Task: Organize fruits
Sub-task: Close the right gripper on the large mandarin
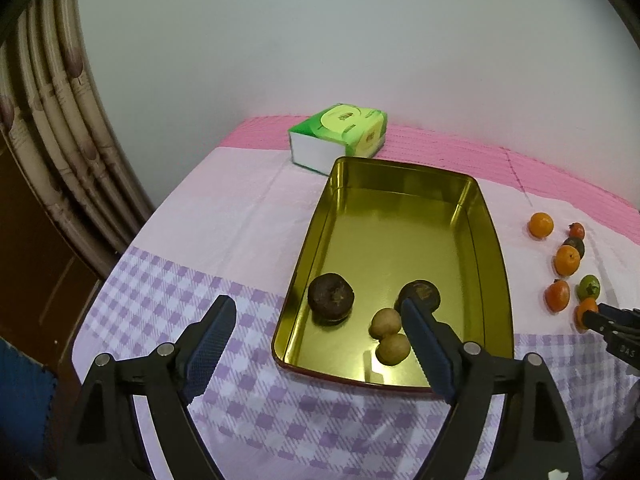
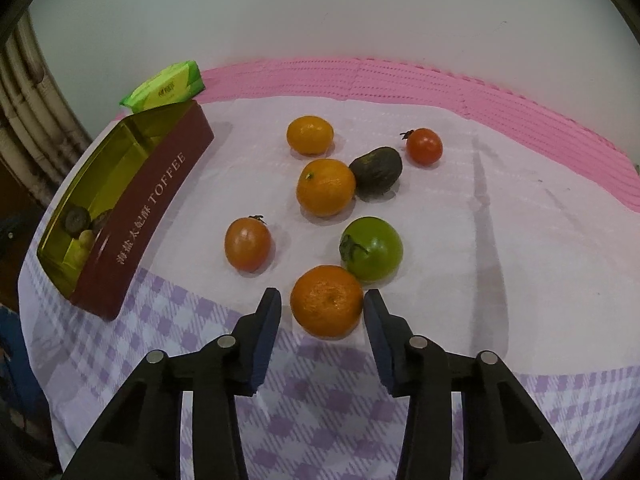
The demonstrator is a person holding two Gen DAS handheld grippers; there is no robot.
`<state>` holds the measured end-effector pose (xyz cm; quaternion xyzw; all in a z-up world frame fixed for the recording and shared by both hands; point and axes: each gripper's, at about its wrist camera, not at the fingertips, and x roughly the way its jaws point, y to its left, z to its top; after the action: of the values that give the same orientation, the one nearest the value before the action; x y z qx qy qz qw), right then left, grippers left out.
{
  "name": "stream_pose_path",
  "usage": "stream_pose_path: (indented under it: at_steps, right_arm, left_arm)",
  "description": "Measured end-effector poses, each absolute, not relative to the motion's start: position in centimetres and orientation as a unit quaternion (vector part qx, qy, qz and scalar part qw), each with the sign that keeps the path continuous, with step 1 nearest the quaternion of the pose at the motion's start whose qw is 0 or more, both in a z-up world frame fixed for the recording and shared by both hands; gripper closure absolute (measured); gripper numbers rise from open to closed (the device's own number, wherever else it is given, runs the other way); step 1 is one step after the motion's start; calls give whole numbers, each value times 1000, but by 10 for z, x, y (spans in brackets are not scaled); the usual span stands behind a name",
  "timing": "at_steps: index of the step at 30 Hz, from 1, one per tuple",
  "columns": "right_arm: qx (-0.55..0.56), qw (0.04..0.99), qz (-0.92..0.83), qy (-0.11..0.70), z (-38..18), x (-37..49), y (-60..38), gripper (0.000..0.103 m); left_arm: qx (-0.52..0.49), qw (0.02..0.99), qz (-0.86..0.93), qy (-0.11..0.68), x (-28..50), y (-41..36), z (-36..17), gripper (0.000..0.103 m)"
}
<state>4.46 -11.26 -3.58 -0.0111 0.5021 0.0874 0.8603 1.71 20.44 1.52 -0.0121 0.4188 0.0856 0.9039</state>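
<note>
Left gripper (image 1: 316,312), jaws wide apart and empty, hovers above the near end of the gold-lined rectangular metal tin (image 1: 494,248), which rests on the table covered by a pink and lilac-checked cloth (image 1: 224,216). Inside the tin lie two dark brown round fruits (image 1: 330,298) and two small tan round fruits (image 1: 385,322), the tan pair touching each other near the tin's front wall. Right gripper (image 2: 322,300), jaws likewise apart, flanks the nearest orange mandarin (image 2: 326,301) without visibly pressing it; whether the pads touch its skin cannot be told. To the right of the tin, whose maroon outer wall reads "TOFFEE" (image 2: 148,216), the loose fruits lie on the cloth: a green tomato (image 2: 372,249) just beyond the nearest mandarin, an orange-red tomato (image 2: 247,244), a second mandarin (image 2: 325,187) touching a dark olive oval fruit (image 2: 376,171), a third mandarin (image 2: 309,135), and a small red tomato (image 2: 424,146). A green tissue pack (image 1: 340,136) sits behind the tin.
</note>
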Motion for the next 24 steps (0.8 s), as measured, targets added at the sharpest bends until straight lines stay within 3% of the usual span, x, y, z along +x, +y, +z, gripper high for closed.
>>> stream_pose_path:
  at_steps: [4, 24]
  right_arm:
    - [-16, 861, 85, 502, -37, 47, -109, 63]
    - [-31, 857, 81, 508, -50, 54, -101, 64]
  left_arm:
    - [-13, 903, 94, 419, 16, 207, 15, 12]
    - [-35, 894, 103, 434, 12, 219, 10, 10]
